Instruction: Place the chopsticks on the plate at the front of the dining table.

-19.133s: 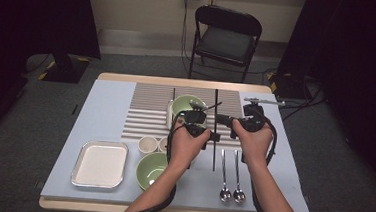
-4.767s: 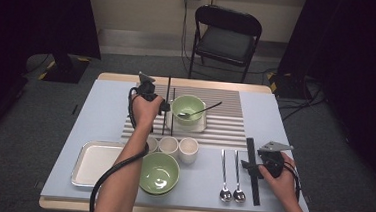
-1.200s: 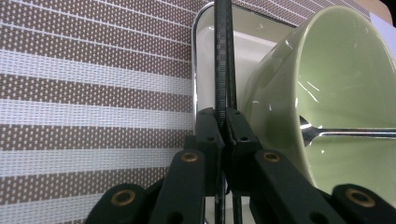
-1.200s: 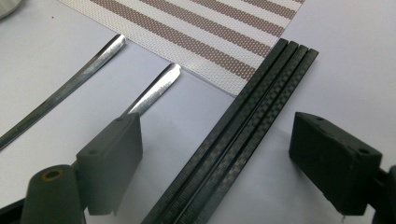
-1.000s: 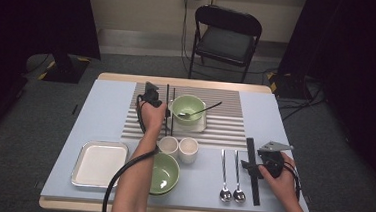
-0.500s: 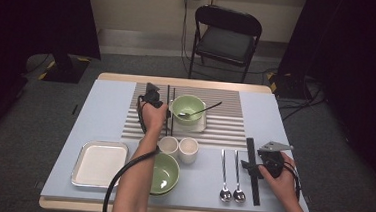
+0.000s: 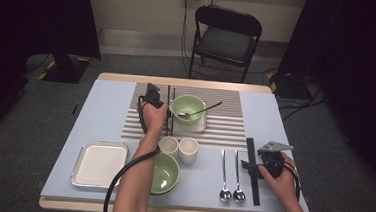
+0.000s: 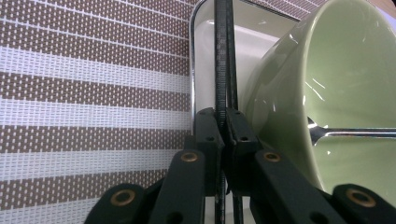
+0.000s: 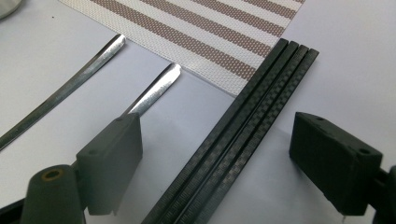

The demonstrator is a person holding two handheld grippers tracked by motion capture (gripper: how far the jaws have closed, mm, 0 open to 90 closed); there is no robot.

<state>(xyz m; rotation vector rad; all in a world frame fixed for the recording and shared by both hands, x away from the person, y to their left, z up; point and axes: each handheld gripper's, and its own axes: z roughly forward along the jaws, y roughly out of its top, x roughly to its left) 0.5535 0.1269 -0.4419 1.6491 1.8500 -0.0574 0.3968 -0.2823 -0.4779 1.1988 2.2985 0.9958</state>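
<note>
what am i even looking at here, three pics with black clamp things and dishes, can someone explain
A person sits at a table and holds a hand-operated gripper in each hand; there is no robot arm. The high view looks down on the table from above the person. The other two pictures come from small cameras riding on each gripper, looking along its two black jaws.

The left gripper is shut on a pair of black chopsticks, beside a green bowl that stands in a small white dish on the striped mat, with a spoon in it. The right gripper is open, its jaws either side of a bundle of black chopsticks lying on the table.

Also on the table: a metal tray, a second green bowl, two small white cups and two spoons.
</note>
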